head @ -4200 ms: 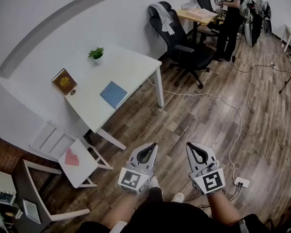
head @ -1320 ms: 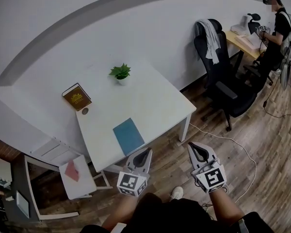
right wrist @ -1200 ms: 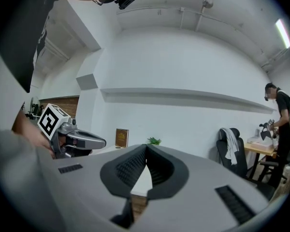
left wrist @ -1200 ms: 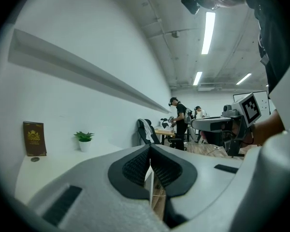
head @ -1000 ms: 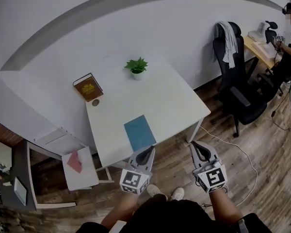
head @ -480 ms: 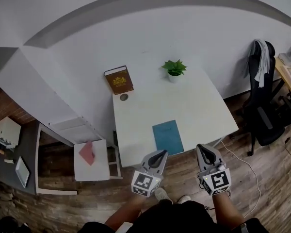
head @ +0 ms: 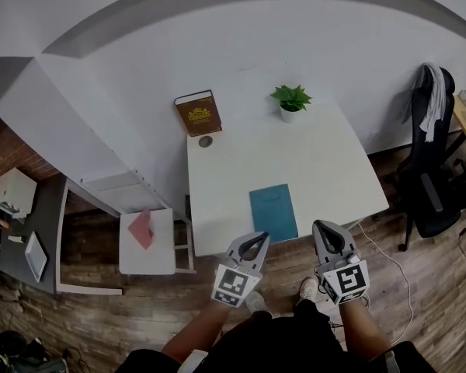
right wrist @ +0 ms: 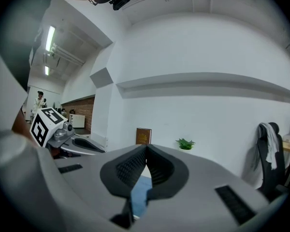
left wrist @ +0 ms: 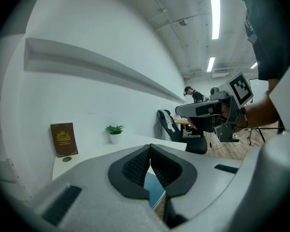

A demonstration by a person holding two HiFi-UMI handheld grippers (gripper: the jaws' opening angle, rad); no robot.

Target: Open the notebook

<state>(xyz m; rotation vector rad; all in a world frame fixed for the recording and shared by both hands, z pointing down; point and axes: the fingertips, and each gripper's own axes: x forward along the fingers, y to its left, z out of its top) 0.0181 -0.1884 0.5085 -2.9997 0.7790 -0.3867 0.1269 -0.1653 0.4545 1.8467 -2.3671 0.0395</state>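
Observation:
A closed teal notebook (head: 273, 211) lies flat near the front edge of the white table (head: 318, 169). My left gripper (head: 255, 239) hovers just short of that edge, below the notebook's left corner, jaws shut and empty. My right gripper (head: 325, 228) is held off the table's front edge to the right of the notebook, also shut with nothing in it. In the left gripper view (left wrist: 150, 150) the tips meet and a strip of the notebook (left wrist: 153, 189) shows beneath them. In the right gripper view (right wrist: 145, 150) the tips touch too, with the notebook (right wrist: 138, 193) below.
At the table's back stand a brown book (head: 198, 113) against the wall, a small coin-like disc (head: 206, 141) and a potted plant (head: 292, 101). A white chair with a pink item (head: 145, 239) is left of the table. A black office chair (head: 431, 185) stands at right.
The view has swung and closed in on the table, so the notebook now lies directly ahead of both grippers. Both grippers came forward to the table's front edge, still shut.

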